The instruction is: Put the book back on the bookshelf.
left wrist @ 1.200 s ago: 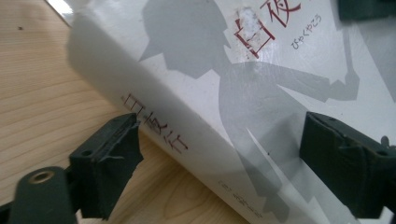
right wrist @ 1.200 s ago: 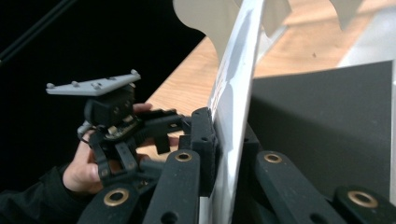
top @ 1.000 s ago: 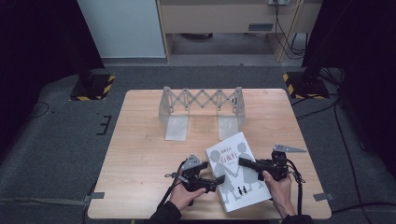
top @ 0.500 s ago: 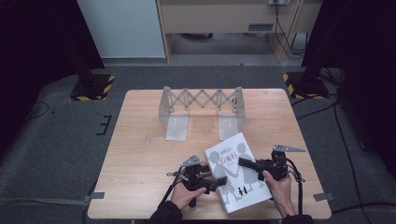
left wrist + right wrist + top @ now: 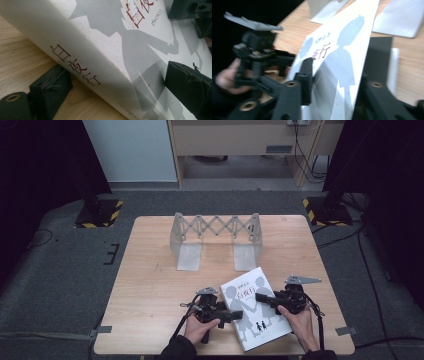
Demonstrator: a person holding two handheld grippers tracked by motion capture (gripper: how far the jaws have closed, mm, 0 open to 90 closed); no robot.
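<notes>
- Near the table's [image 5: 150,285] front edge, right of centre, lies a white book [image 5: 250,302] w/ grey silhouettes and red title; it sits askew, spine toward the person's left, likely so both tongs can reach it from the sides
- Behind it, well apart, a grey accordion-style book rack [image 5: 216,227] stands upright near the far edge; judging by the two flat foot plates facing the person, the book prob. goes there, standing; not yet done
- Left gripper [image 5: 235,315] comes in at the spine side; left gripper view shows one jaw on the wood under/beside the spine, the other over the cover [image 5: 140,50]; so the jaws straddle the book's thickness, moderately wide; whether they actually pinch it, can't tell; spine edge looks tipped up off the table there, though that may be camera angle
- Right gripper [image 5: 261,297] reaches onto the cover from the right; in the right gripper view its jaws sit either side of the book's edge [image 5: 339,65], one above, one below, fairly narrow gap; looks like a grip on the book but contact is blurred, so can't confirm
- Holding from opposite sides makes sense: a heavy, flat thing is hard to lift w/ one pair; two give control when tipping it upright
</notes>
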